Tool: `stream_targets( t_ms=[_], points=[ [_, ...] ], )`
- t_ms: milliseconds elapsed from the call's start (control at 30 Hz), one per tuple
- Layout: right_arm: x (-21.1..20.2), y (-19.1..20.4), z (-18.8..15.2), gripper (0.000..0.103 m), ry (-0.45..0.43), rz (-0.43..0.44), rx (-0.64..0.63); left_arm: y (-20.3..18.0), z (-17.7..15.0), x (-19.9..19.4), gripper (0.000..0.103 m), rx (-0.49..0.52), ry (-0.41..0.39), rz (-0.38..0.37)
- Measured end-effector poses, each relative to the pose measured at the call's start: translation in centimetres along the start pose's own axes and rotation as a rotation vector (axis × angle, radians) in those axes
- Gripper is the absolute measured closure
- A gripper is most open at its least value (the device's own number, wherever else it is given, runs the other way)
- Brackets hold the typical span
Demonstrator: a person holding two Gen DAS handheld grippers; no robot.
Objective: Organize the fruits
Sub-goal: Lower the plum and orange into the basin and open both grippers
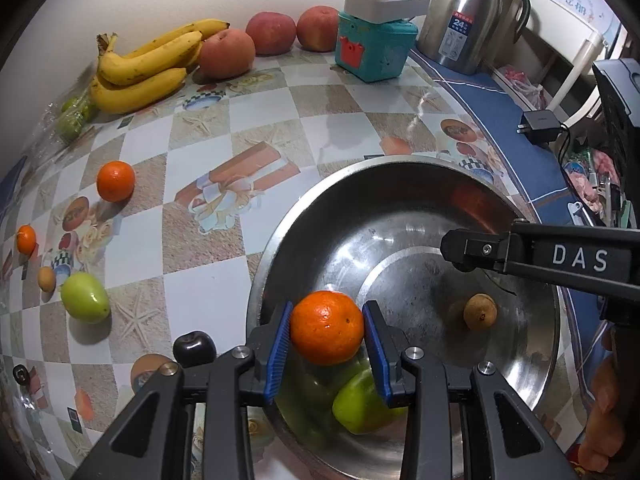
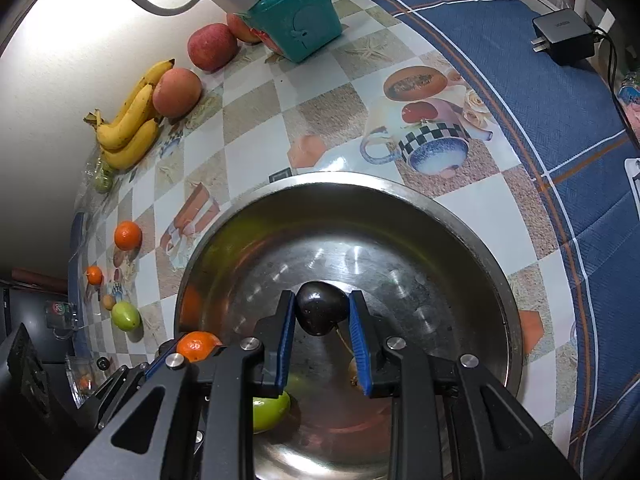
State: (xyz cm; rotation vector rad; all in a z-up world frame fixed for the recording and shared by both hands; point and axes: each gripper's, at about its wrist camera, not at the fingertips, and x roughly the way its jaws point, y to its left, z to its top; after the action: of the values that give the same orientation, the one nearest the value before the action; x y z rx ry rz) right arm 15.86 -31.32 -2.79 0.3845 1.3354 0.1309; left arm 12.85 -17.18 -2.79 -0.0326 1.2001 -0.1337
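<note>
Left gripper (image 1: 326, 330): I hold it clamped on a round orange tangerine (image 1: 327, 327), above the bowl, ready to drop in.
Right gripper (image 2: 322, 314): its blue pads pinch a dark glossy cherry-like fruit (image 2: 320, 312), hanging over the bowl middle for release.
Wide steel bowl (image 1: 400, 164): the collecting place; a green oval fruit (image 1: 362, 408) and a small brown round fruit (image 1: 480, 312) already lie inside.
Checkered tablecloth (image 1: 216, 120): more small fruits wait at the left, I think.
Far wall: yellow bananas (image 1: 148, 64) and red apples (image 1: 272, 32) are lined along it, well apart from the bowl.

Patterned table (image 1: 224, 128), steel bowl (image 1: 400, 184), bananas (image 1: 148, 64), apples (image 1: 272, 32)
</note>
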Motion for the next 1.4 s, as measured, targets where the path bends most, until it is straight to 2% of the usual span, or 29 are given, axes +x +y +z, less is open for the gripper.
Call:
stream_targets(
  t_ms=[400, 467, 567, 733, 1000, 1267, 1400],
  points=[
    [0.5, 0.7, -0.1, 0.075, 0.015, -0.048, -0.024, -0.1, 0.0, 0.2, 0.063, 0.005, 0.013, -0.006],
    [0.4, 0.9, -0.1, 0.072, 0.016, -0.054, -0.031, 0.0, 0.1, 0.0, 0.062, 0.003, 0.008, -0.012],
    [0.1, 1.1, -0.1, 0.065, 0.007, -0.062, -0.035, 0.1, 0.2, -0.4, 0.053, -0.005, -0.003, -0.018],
    [-1.1, 1.3, 0.0, 0.064, -0.027, -0.066, -0.040, 0.5, 0.4, -0.9, 0.052, -0.027, -0.007, -0.031],
    [-2.5, 1.5, 0.2, 0.064, -0.063, -0.073, -0.044, 2.5, 1.0, -2.6, 0.044, -0.120, -0.030, -0.053],
    [-2.2, 1.7, 0.0, 0.065, -0.054, -0.085, -0.053, 6.3, 1.1, -3.6, 0.044, -0.262, -0.046, -0.062],
    [-2.2, 1.9, 0.0, 0.064, -0.054, -0.090, -0.058, 8.3, 1.0, -3.9, 0.042, -0.337, -0.055, -0.041]
  ],
)
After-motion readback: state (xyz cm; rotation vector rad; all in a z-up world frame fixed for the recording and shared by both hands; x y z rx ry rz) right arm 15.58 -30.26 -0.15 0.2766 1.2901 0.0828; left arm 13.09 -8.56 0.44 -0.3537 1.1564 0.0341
